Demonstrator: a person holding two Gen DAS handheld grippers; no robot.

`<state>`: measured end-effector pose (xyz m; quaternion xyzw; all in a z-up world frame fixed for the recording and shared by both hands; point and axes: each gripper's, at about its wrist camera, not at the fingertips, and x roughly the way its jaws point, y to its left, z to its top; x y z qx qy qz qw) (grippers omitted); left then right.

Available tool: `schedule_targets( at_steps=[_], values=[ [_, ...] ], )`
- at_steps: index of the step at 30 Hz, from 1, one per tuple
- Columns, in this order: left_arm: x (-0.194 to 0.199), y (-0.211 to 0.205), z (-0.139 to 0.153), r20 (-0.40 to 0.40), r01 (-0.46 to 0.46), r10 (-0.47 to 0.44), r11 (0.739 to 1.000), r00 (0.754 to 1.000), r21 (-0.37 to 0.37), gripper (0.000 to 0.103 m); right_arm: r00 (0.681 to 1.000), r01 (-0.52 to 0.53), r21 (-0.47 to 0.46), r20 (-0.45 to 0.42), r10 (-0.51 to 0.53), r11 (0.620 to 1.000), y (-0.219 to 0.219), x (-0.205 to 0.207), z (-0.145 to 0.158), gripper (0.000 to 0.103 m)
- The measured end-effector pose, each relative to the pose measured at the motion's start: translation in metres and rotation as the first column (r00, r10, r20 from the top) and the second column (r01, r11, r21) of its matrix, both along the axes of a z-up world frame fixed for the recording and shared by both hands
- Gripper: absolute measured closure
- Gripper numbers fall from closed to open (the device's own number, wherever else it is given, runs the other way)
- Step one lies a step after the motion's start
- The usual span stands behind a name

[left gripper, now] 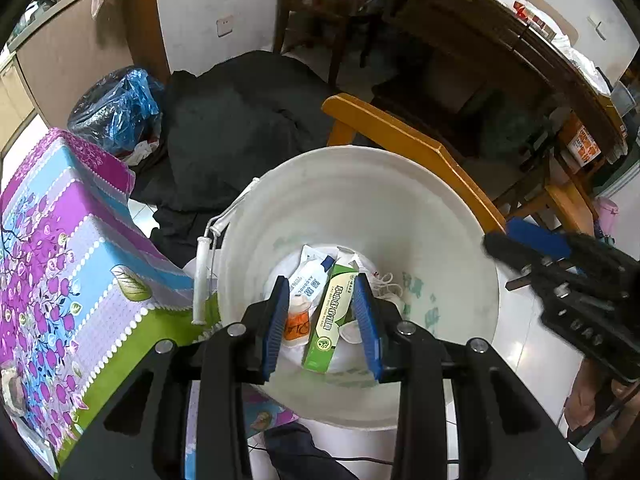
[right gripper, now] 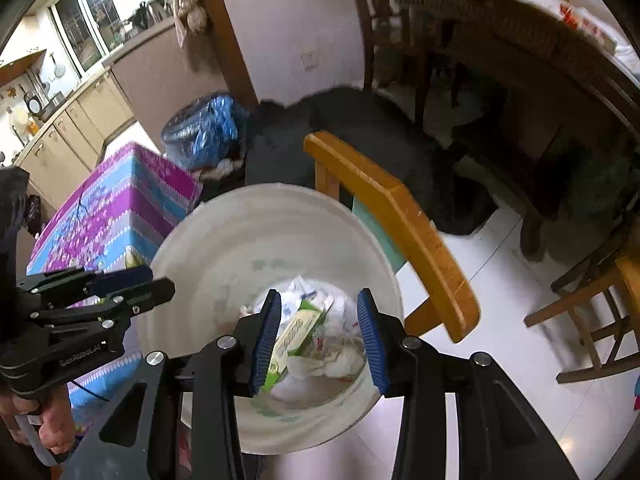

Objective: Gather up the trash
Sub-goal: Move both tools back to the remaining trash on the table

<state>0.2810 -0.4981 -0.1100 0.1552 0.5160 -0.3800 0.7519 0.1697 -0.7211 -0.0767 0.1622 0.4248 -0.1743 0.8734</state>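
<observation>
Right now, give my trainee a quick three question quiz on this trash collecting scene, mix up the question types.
1. True or false: both tongs, the left tongs and the right tongs, are clamped on a piece of trash.
2. Multiple choice: the green box lies A) on the patterned tablecloth, B) inside the white bucket, C) on the wooden chair.
3. Fill in: just behind the bucket's far rim stands a wooden ____.

Key:
1. False. Both hover open above the bucket with nothing pressed between the pads.
2. B. It lies at the bottom among wrappers and crumpled paper.
3. Chair.
</observation>
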Motion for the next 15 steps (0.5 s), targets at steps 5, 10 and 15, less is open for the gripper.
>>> schedule_targets(
  at_steps=[5, 10, 15],
  values=[
    [-0.029, 0.067, 0.034, 0.183, -0.019, 0.046, 0.989, 0.982, -0.145, 0.057, 0.936, -0.036, -0.201, 0.337, 0.104, 0.979, 0.079, -0.067, 0.047, 0.046],
    [-0.047, 0.180, 0.041, 0.299, -0.126, 0.194, 0.965, 0.934, -0.232, 0.047, 0.847, -0.126, -0.242, 0.479, 0.232, 0.962, 0.168, -0.109, 0.031, 0.033],
    [-0.026, 0.307, 0.024, 0.244, -0.361, 0.412, 0.905, 0.878, -0.226, 0.046, 0.819, -0.271, -0.160, 0.480, 0.315, 0.949, 0.230, -0.098, -0.004, 0.032]
  ],
)
